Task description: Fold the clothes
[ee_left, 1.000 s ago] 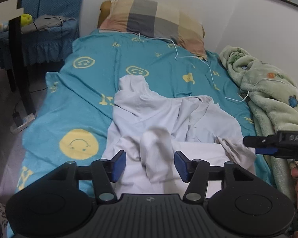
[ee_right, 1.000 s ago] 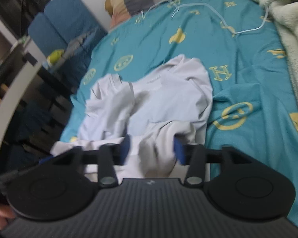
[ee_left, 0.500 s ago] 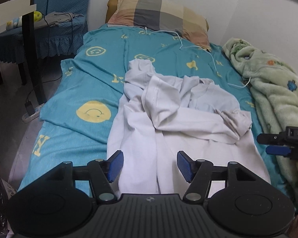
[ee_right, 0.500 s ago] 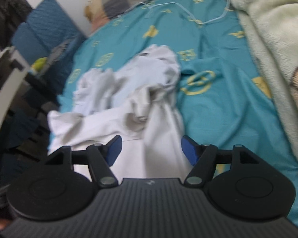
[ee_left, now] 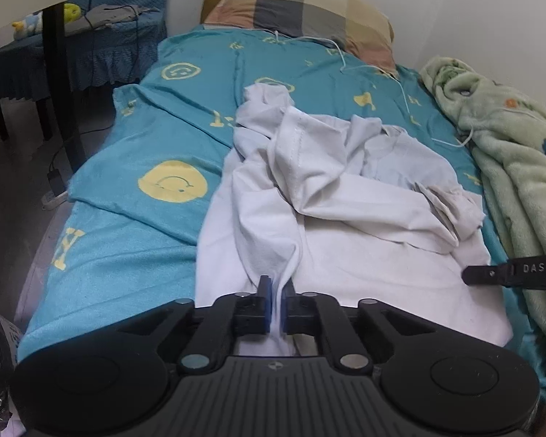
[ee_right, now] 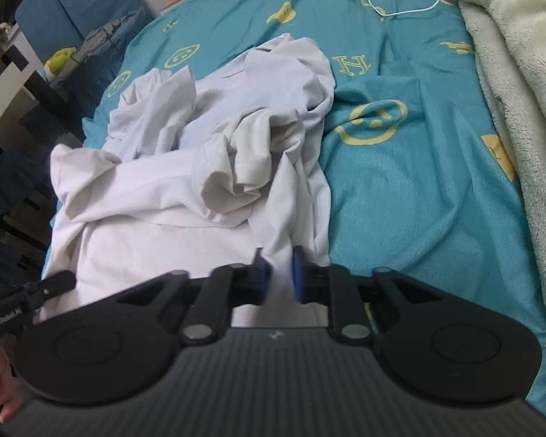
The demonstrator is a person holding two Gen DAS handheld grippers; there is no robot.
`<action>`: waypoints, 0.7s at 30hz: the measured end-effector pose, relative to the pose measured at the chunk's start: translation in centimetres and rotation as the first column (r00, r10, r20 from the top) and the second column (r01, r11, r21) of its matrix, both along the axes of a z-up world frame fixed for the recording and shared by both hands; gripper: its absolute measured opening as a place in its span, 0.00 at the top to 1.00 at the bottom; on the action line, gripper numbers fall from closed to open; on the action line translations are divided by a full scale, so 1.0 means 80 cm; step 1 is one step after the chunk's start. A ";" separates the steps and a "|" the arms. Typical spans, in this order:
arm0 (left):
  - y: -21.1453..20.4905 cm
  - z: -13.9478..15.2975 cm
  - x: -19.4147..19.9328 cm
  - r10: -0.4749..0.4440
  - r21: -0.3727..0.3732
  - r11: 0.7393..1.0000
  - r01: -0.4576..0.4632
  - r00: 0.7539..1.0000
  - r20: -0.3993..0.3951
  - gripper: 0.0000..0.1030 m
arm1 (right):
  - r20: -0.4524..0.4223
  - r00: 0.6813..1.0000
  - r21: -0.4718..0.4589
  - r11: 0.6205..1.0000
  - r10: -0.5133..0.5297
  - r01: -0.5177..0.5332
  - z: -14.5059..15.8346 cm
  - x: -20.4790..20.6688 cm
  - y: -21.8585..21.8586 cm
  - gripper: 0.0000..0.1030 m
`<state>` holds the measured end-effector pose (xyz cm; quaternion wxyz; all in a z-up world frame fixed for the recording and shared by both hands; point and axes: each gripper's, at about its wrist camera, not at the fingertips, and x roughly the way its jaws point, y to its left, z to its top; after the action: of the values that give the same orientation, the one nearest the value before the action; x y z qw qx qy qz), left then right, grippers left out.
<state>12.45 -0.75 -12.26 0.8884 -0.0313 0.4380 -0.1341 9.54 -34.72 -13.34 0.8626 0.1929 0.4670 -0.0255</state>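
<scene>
A crumpled white shirt (ee_left: pixel 345 218) (ee_right: pixel 163 218) lies on the teal bed sheet (ee_left: pixel 134 240), its hem nearest me. My left gripper (ee_left: pixel 277 309) is shut on a fold of the hem toward the left side. My right gripper (ee_right: pixel 279 276) is at the hem's right side. Its jaws are closing with a bunch of white cloth pinched between the blue pads. Each view shows a finger of the other gripper at its edge: the right one (ee_left: pixel 491 276) and the left one (ee_right: pixel 47 284). The sleeves lie bunched on top of the shirt's body.
A checked pillow (ee_left: pixel 298 7) lies at the head of the bed, with a white cable (ee_left: pixel 400 83) trailing from it. A green fleece blanket (ee_left: pixel 509 145) is heaped along the wall side. A blue-covered chair (ee_left: pixel 102 36) and a dark post (ee_left: pixel 60 73) stand left of the bed.
Both grippers stood wide open over the shirt and have now closed on its near hem. Both have dropped toward the bed's near edge.
</scene>
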 end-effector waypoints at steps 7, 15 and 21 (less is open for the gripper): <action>0.004 -0.003 0.001 0.016 0.023 1.000 -0.016 1.000 -0.012 0.95 | 0.008 0.998 0.026 0.998 -0.058 0.058 0.004 -0.007 -0.013 0.91; 0.017 0.020 -0.030 0.033 -0.085 0.996 -0.035 0.999 -0.018 0.59 | 0.100 0.984 0.175 0.976 -0.145 0.126 0.042 -0.043 -0.030 0.88; 0.025 0.033 -0.072 0.020 -0.309 0.949 -0.057 0.992 -0.122 0.43 | 0.097 0.968 0.409 0.896 -0.231 0.173 0.047 -0.092 -0.034 0.88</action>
<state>6.70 1.26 -9.58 0.8475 -0.1874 0.4620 -0.1820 2.19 -37.47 -9.60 0.8293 0.4127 0.3766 -0.0061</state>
